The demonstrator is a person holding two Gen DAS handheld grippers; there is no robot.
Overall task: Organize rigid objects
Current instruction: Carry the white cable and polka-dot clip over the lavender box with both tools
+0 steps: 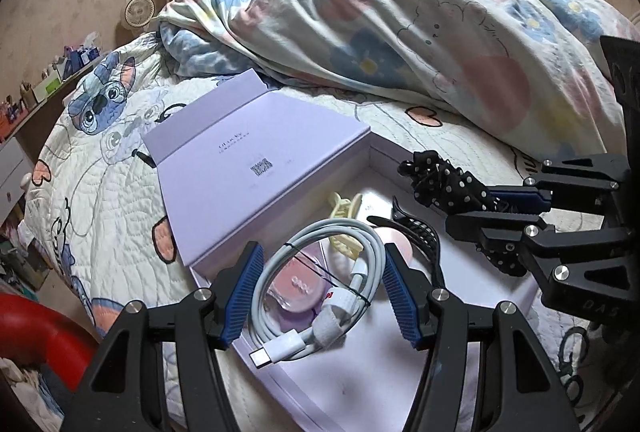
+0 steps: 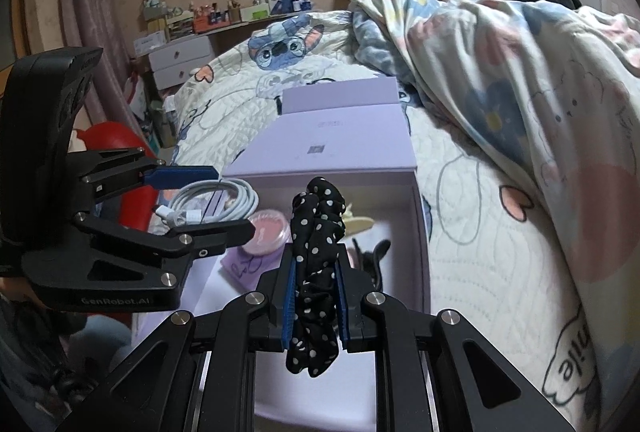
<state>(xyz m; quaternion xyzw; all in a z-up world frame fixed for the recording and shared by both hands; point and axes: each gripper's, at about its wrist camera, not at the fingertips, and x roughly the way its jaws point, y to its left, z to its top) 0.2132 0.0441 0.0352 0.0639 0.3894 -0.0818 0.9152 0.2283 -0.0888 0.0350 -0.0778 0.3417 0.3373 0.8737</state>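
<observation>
Right gripper (image 2: 316, 296): jaws clamped narrow on a black fabric scrunchie with white polka dots (image 2: 318, 228), carried over the near edge of the open lilac cardboard box (image 2: 420, 232).
Left gripper (image 1: 324, 288): blue pads part-way apart, pinching a coiled white charging cable tied with thin bands (image 1: 320, 280) across its loop, above the box's left side.
Cable handling: light, springy, smooth-skinned; the coil could slide or unwind, so grip across the banded bundle, not the loose plug end.
Scrunchie handling: soft, squashy, very light; it droops either side of the jaws, so a mid-body pinch suits it.
Box contents: round pink clear-lidded case (image 2: 267, 230), black plastic claw clip (image 1: 416, 232), pale yellow claw clip (image 1: 344, 210) further in.
Box lid (image 1: 256, 168): hinged back, lying flat beyond the tray.
Beyond box: rumpled floral duvet (image 1: 400, 32) on the cartoon-print quilt (image 1: 108, 160).
</observation>
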